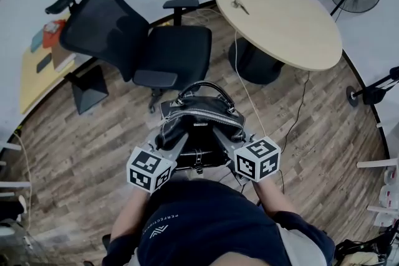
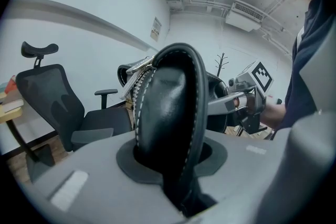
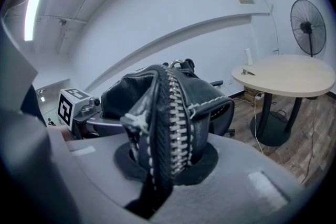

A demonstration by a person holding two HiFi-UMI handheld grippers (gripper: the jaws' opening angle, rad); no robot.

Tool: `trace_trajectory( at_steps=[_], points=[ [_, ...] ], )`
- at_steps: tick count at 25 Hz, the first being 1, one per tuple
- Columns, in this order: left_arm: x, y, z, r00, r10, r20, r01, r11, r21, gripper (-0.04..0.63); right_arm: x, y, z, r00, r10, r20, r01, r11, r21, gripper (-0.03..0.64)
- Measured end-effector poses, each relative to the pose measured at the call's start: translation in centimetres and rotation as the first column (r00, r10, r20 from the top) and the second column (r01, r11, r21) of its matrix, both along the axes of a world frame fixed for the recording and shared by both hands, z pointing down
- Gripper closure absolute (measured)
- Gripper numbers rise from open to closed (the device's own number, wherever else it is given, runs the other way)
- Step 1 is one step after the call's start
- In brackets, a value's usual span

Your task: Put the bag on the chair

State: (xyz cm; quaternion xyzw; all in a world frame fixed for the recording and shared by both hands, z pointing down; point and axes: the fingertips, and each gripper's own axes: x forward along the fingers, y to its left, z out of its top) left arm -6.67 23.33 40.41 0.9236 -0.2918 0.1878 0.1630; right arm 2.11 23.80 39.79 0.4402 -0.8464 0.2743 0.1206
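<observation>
Bag [image 1: 199, 116] hangs at centre of the frame, its two ends clamped by left gripper [image 1: 177, 144] & right gripper [image 1: 222, 137]; hold both level, carry it up-frame over chair [image 1: 182, 50] seat, lower slowly.

Left gripper [image 1: 176, 139] and right gripper [image 1: 222, 137] clamp the bag [image 1: 201, 114] (chair [image 1: 177, 50] ahead).

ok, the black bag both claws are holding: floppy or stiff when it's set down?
Probably soft: the bag bunches where the left claw and right claw pinch its ends. It will likely slump once released on the chair. The handle stands arched, so that part seems stiffer.
</observation>
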Motion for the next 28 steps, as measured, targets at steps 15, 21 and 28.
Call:
trace_trajectory(
  at_steps=[15, 21, 28],
  points=[
    [1.7, -10.5, 0.9, 0.996, 0.074, -0.059, -0.075, 0.997, -0.019, 0.479, 1.6, -9.7, 0.4, 0.994, 0.101, -0.047, -0.102, 0.995, -0.023, 0.565],
    [1.5, -16.4, 0.0, 0.991, 0.116, -0.072, -0.116, 0.993, 0.007, 0.477, 1.2, -15.1, -0.6, 0.988, 0.144, -0.064, -0.144, 0.990, -0.003, 0.565],
    [1.1, -22.8, -1.1, 0.985, 0.152, -0.080, -0.149, 0.988, 0.043, 0.479, 0.8, -21.2, -1.8, 0.982, 0.173, -0.080, -0.171, 0.985, 0.034, 0.565]
  ],
)
